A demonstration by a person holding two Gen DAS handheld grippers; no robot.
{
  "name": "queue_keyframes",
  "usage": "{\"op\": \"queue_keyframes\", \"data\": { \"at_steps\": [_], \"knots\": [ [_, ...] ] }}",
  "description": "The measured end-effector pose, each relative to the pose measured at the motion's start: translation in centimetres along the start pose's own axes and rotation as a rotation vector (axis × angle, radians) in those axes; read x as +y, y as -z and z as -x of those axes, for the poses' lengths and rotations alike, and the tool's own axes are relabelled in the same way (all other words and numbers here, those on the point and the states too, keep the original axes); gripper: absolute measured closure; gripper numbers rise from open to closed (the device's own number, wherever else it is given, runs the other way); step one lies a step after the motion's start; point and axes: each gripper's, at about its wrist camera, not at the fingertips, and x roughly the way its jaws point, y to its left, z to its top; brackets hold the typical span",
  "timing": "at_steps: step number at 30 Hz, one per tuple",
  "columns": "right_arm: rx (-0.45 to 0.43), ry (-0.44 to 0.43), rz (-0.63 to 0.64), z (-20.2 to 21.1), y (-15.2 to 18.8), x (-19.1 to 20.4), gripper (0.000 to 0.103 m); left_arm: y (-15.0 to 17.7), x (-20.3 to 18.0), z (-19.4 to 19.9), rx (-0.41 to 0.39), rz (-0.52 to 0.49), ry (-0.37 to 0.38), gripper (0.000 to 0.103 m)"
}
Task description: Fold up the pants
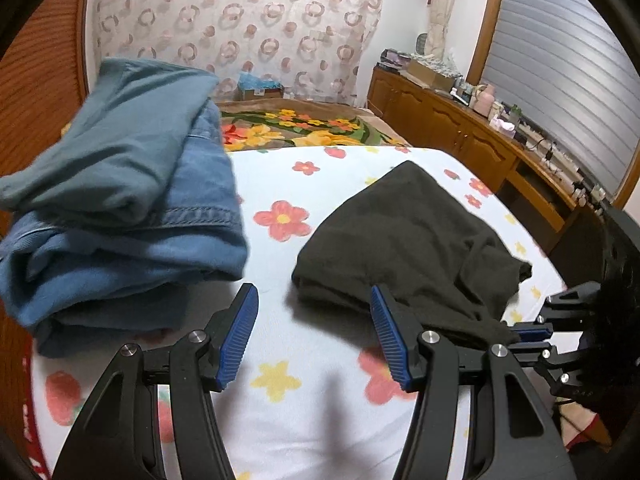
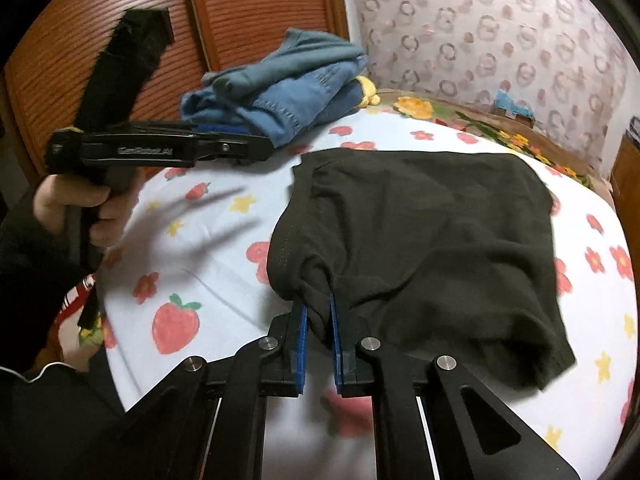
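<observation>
Looking along the left gripper [image 1: 314, 336], fingers apart and empty: one dark pants [image 1: 408, 236] on the bed [image 1: 280, 420], two folded blue garments [image 1: 120, 200] stacked; right-wrist view: right gripper [image 2: 319, 334] fingers clamped on the pants' near edge.

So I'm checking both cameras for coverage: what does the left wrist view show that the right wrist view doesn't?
Only the left wrist view shows the wooden sideboard with its clutter and the ribbed shutter. Only the right wrist view shows the hand holding the left gripper and the right gripper clamped on the dark pants' near edge. Both show the pants, the folded blue stack and the flowered sheet.
</observation>
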Motion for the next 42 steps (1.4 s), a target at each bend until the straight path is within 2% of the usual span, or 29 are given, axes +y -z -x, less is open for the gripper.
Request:
{"op": "queue_keyframes", "data": {
  "at_steps": [5,10,12,13,14,16,19,24,33,42],
  "knots": [
    [0.002,0.019,-0.027,0.1,0.9,-0.3,0.093,-0.9,0.1,-3.3,0.061,0.032,0.020,0.044],
    [-0.009,0.007,-0.031,-0.2,1.0,0.4,0.093,-0.7,0.5,-6.2,0.127,0.056,-0.023,0.045],
    [-0.015,-0.001,-0.040,0.4,0.9,-0.7,0.093,-0.6,0.4,-6.5,0.120,0.056,-0.025,0.048],
    [-0.017,-0.003,-0.042,0.5,1.0,-0.8,0.093,-0.6,0.3,-6.6,0.123,0.053,-0.021,0.052],
    [-0.019,-0.003,-0.043,0.4,1.0,-0.7,0.093,-0.6,0.2,-6.5,0.121,0.049,-0.021,0.065],
    [-0.022,-0.006,-0.047,0.6,1.1,-1.0,0.093,-0.4,-0.2,-6.6,0.137,0.035,0.015,0.082],
    [-0.026,-0.008,-0.050,0.8,1.2,-1.2,0.093,-0.1,-1.3,-5.6,0.120,-0.024,-0.008,0.094],
    [-0.045,-0.022,-0.051,1.8,1.1,-0.9,0.093,0.4,-1.7,-2.4,0.079,-0.060,-0.020,0.096],
    [-0.079,-0.106,-0.011,4.3,2.2,2.9,0.093,2.8,-1.5,3.8,0.037,-0.080,-0.061,0.096],
    [-0.100,-0.131,-0.011,7.4,4.3,4.2,0.093,5.2,-2.5,7.1,0.003,-0.054,-0.053,0.096]
  ]
}}
